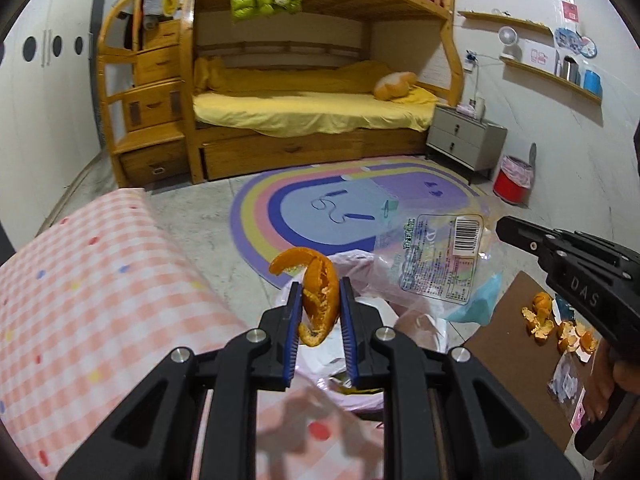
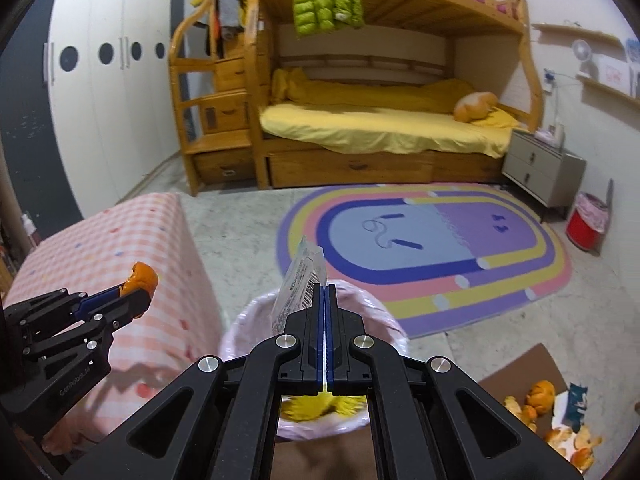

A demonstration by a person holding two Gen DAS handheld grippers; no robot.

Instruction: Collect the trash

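Note:
My left gripper [image 1: 320, 294] is shut on a curled piece of orange peel [image 1: 318, 300], held over the pink-lined trash bin [image 1: 360, 394] below it. In the right wrist view the same gripper [image 2: 134, 290] shows at the left with the orange peel [image 2: 140, 276] at its tip. My right gripper [image 2: 325, 292] is shut on a clear plastic wrapper [image 2: 302, 276] with a barcode, above the trash bin [image 2: 256, 312]. In the left wrist view the wrapper [image 1: 436, 256] hangs from the right gripper [image 1: 504, 228].
More orange peels [image 2: 538, 400] and scraps lie on a brown cardboard sheet [image 1: 504, 320] at the right. A pink checked box [image 2: 120, 248] stands at the left. Beyond are a rainbow rug [image 2: 424, 248], a wooden bunk bed [image 2: 380, 120], a grey nightstand [image 2: 540, 168] and a red bin [image 2: 586, 224].

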